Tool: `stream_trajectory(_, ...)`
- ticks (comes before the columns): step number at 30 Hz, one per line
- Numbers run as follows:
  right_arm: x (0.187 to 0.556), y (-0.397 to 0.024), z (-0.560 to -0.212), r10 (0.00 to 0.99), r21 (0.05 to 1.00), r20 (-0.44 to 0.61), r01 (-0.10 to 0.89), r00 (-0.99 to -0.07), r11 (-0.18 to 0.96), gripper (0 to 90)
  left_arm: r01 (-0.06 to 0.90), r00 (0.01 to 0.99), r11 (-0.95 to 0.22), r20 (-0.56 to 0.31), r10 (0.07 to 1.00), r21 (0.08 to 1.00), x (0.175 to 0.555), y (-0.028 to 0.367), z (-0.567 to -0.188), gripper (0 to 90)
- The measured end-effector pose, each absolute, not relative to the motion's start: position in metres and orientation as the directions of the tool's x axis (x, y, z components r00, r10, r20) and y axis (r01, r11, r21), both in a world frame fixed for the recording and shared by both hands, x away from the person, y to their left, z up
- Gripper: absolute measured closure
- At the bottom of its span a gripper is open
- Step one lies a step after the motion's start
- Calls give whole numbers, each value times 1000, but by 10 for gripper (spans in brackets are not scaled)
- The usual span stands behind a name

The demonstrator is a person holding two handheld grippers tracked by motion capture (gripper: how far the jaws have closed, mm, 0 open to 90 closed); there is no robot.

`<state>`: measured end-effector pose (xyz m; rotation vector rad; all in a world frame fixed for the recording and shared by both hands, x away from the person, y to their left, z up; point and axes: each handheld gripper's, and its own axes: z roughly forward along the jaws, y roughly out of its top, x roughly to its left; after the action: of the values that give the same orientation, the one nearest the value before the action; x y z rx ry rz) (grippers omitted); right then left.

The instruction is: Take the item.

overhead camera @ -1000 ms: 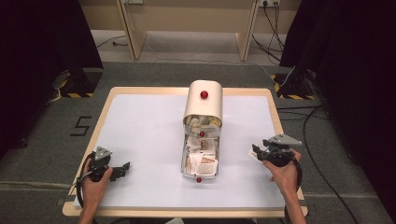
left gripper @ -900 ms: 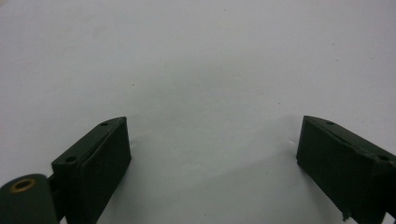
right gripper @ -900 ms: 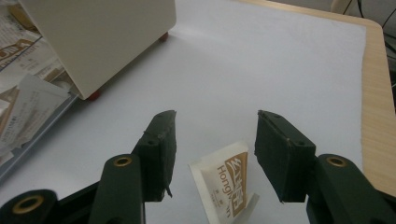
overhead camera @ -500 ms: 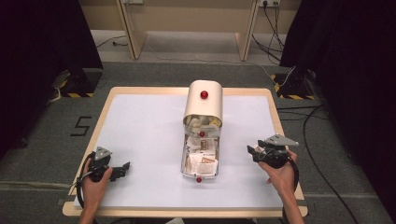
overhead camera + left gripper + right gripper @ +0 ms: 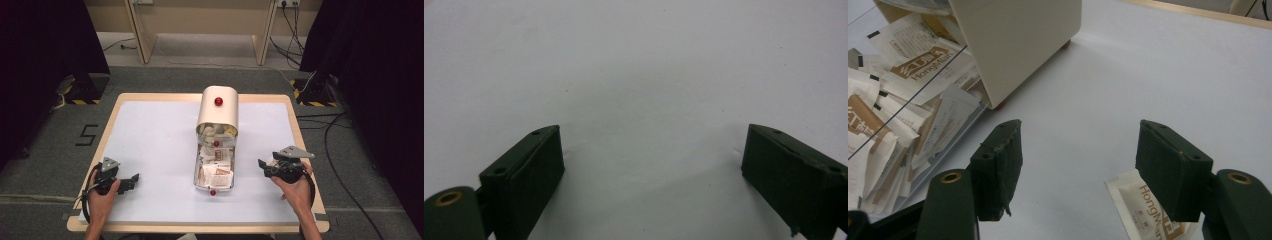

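Nearest, at the lower left of the high view: left gripper (image 5: 131, 178), held in a hand (image 5: 101, 195), jaws spread wide over bare white table (image 5: 150, 135), nothing between them in the left gripper view.

At the lower right of the high view: right gripper (image 5: 262, 165), held in the other hand (image 5: 296, 189), pointing toward the frame's centre. Jaws spread and just now opening further, pressing on nothing. In the right gripper view, a white sachet (image 5: 1140, 205) with brown "HongMian" print lying flat on the table at the lower right, partly hidden behind the right-hand jaw; perhaps just touched by that jaw, hard to tell from this angle.

Farther in, at centre: a clear tray (image 5: 198, 172) full of similar sachets, a red knob (image 5: 213, 192) on its near end.

Beyond that, toward upper centre: a cream rounded cover (image 5: 218, 115) with a red knob on top, over the tray's far end, more packets visible in its opening.
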<state>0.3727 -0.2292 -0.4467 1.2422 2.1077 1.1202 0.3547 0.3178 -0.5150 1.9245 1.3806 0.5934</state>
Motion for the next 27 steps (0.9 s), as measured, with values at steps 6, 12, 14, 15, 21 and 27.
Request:
stream_trajectory(6,368,-224,-449,863,817,25,507,-505,274,331,630,332,-201,-26,943,750,355,318,-515,90)
stream_trajectory(12,362,-223,-450,860,816,30,510,-510,274,327,630,332,-201,-26,943,750,355,318,-515,90)
stream_trajectory(14,360,-222,-451,858,814,33,512,-512,274,327,630,332,-201,-26,943,750,355,318,-515,90)
stream_trajectory(15,359,-222,-452,857,814,31,511,-515,278,328,630,332,-201,-26,943,750,355,318,-515,90)
stream_trajectory(21,353,-219,-452,851,813,40,512,-524,277,328,630,332,-201,-26,943,750,355,318,-515,90)
stream_trajectory(27,346,-217,-454,844,814,38,506,-535,284,327,630,332,-201,-26,943,750,355,318,-515,90)
